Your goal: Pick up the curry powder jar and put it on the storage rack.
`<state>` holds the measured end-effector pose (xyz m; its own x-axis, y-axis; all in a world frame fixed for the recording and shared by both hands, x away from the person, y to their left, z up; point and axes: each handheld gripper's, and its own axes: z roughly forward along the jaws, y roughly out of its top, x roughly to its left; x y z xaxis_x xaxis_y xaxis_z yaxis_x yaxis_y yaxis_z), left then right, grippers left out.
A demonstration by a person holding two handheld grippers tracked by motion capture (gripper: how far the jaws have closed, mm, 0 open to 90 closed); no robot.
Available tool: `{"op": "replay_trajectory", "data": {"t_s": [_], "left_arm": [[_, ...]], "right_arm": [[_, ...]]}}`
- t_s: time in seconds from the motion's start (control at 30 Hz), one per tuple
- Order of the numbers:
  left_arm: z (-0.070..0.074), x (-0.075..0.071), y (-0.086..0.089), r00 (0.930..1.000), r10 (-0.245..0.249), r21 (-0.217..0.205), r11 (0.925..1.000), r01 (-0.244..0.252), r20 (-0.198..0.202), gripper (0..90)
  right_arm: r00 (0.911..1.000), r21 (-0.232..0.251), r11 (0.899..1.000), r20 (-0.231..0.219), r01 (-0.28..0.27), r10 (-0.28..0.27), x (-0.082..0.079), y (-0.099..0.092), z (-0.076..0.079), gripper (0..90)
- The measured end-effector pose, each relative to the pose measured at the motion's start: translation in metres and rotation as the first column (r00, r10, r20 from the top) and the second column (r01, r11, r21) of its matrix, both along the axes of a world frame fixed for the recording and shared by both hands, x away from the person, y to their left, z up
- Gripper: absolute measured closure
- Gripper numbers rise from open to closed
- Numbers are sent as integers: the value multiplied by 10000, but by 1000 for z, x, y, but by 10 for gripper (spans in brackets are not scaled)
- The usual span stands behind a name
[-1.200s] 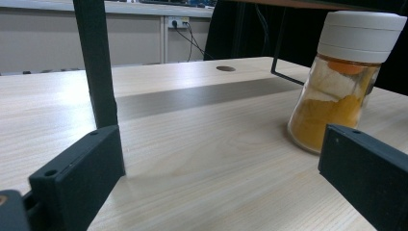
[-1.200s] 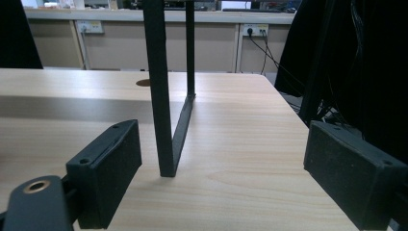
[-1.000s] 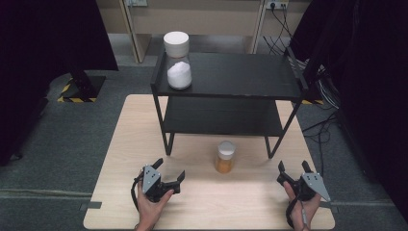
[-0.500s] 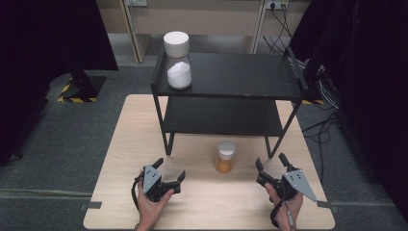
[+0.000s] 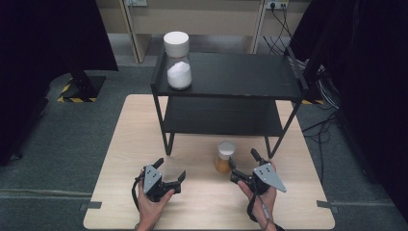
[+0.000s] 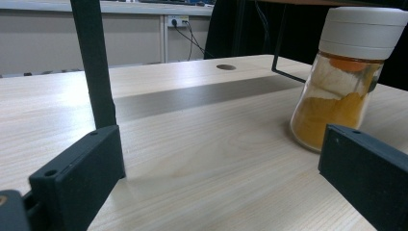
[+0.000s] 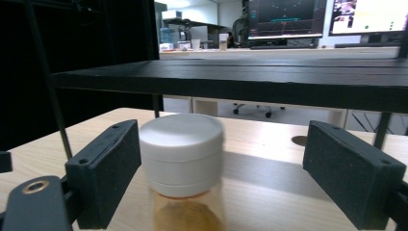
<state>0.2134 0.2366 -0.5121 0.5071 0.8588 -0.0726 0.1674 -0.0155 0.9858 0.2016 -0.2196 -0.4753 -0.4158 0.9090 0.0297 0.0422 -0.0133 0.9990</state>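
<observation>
Jar of orange powder [image 5: 224, 157] stands upright on table [image 5: 120, 192], just before black shelf [image 5: 231, 77]. Right gripper [image 5: 243, 167] nearest, jaws spread wide, gripping nothing; white lid sits between them, close to left jaw, not clasped. Left gripper [image 5: 169, 168] well left of jar, jaws spread, empty.

A pale wooden desk [image 5: 120, 159] stands on grey carpet [image 5: 62, 134]. Ahead of the grippers a black two-tier metal shelf [image 5: 240, 77] sits on the desk. Beyond it runs a beige wall unit [image 5: 211, 19] with a power socket [image 5: 273, 5] and dangling black cables [image 5: 276, 41]. Dark curtains [image 5: 48, 38] hang to both sides; a black stand foot with yellow-black hazard tape [image 5: 77, 91] sits far left. Seen under the shelf, lit monitors [image 7: 288, 17] glow on a distant bench.
</observation>
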Motion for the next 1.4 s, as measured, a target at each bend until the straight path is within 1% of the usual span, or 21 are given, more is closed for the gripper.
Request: {"op": "replay_trajectory", "data": {"t_s": [0.27,0.4,0.47,0.67,0.77,0.83,0.87,1.17,1.4], "left_arm": [[0,1,0,10000,-25,11,10000,25,2,11],[0,1,0,10000,-26,7,10000,26,-4,11],[0,1,0,10000,-26,17,10000,26,-3,11],[1,1,0,10000,-42,48,10000,42,-6,11],[1,1,0,10000,-43,60,10000,43,-1,12],[1,1,0,10000,-43,66,10000,43,1,12],[1,1,0,10000,-45,68,10000,45,-2,12],[0,2,-1,10000,-48,80,10000,47,23,13],[0,2,-1,10000,-57,96,9999,57,39,13]], "right_arm": [[9998,-316,9994,-137,-137,133,11,18,-2,140],[9995,-471,9987,-285,-180,167,16,26,-3,153],[9991,-429,9988,-377,-221,205,19,28,-4,164],[9984,-549,9985,-567,10,-41,25,37,-7,234],[9977,-557,9984,-669,47,-84,28,39,-9,267],[9975,-550,9985,-696,69,-107,30,40,-10,323],[9976,-537,9985,-682,86,-123,30,40,-10,332],[9975,-581,9982,-688,130,-170,29,41,-9,338],[9981,-684,9976,-602,94,-136,24,39,-9,339]]}}
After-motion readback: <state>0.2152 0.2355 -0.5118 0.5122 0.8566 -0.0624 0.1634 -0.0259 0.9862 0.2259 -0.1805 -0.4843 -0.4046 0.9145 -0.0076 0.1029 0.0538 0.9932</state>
